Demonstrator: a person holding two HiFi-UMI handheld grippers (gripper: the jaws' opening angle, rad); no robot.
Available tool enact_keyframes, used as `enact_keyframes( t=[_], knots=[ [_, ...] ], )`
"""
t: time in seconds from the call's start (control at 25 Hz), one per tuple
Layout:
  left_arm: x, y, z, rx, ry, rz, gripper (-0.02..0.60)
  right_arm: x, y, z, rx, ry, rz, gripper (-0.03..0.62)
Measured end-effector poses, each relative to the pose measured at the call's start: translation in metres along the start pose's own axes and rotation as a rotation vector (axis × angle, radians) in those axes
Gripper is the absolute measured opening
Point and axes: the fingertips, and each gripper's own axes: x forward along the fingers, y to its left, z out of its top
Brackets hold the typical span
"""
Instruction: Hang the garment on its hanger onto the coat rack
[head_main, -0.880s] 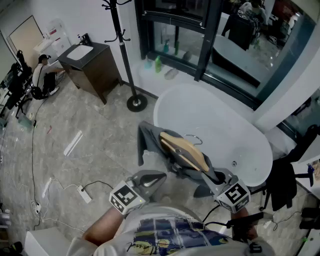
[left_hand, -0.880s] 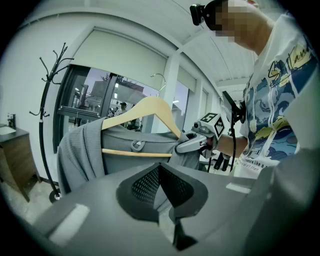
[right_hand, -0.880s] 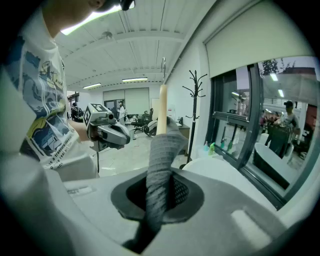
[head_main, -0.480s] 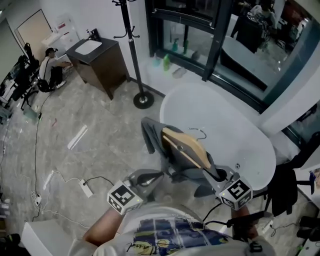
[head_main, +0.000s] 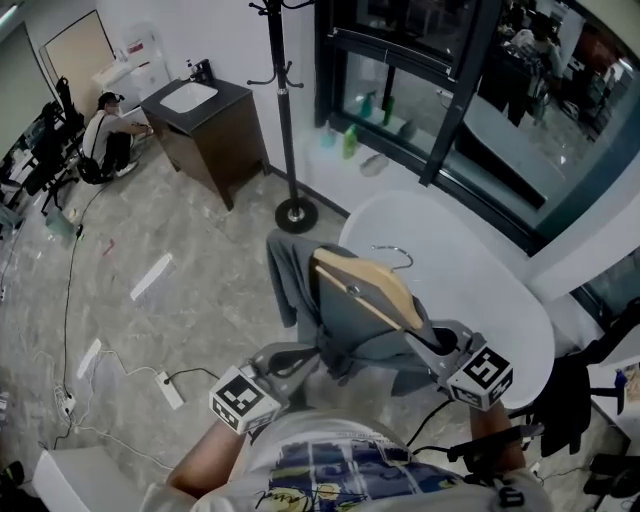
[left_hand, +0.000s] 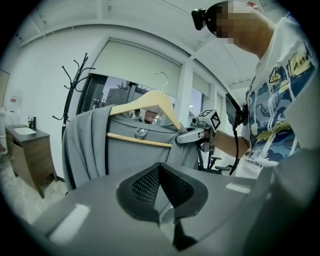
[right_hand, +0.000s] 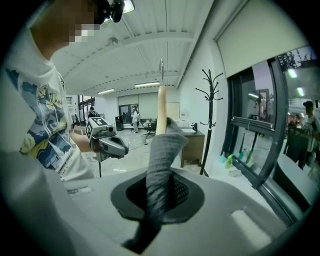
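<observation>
We see the grey knit garment (head_main: 345, 338) hiding its pale wooden hanger's (head_main: 365, 290) near end inside the right gripper's (head_main: 434, 346) closed jaws. The hanger runs away from them, hook up. The left gripper's (head_main: 303, 357) jaws pinch the hem. The black coat rack (head_main: 285, 110) stands well beyond, top cropped.

A grey marbled floor (head_main: 200, 230), crossed by cables (head_main: 68, 300), is bordered by a white wall (head_main: 220, 40), a dark vanity cabinet (head_main: 215, 140) topped by a white basin (head_main: 188, 96), a white bathtub (head_main: 480, 280) and dark-framed windows (head_main: 420, 90).
</observation>
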Motion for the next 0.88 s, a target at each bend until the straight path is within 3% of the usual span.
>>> enact_keyframes(
  t=[0.2, 0.56, 0.88],
  knots=[
    [-0.014, 0.067, 0.028, 0.025, -0.034, 0.001, 0.003, 0.051, -0.03, 0.056, -0.04, -0.01, 0.022, 0.012],
    [-0.073, 0.18, 0.053, 0.079, -0.028, 0.08, 0.003, 0.151, -0.09, 0.163, -0.132, -0.041, 0.064, 0.012],
    [-0.087, 0.251, 0.057, 0.005, -0.055, 0.149, 0.003, 0.23, -0.168, 0.24, -0.165, -0.047, 0.105, 0.012]
  ],
)
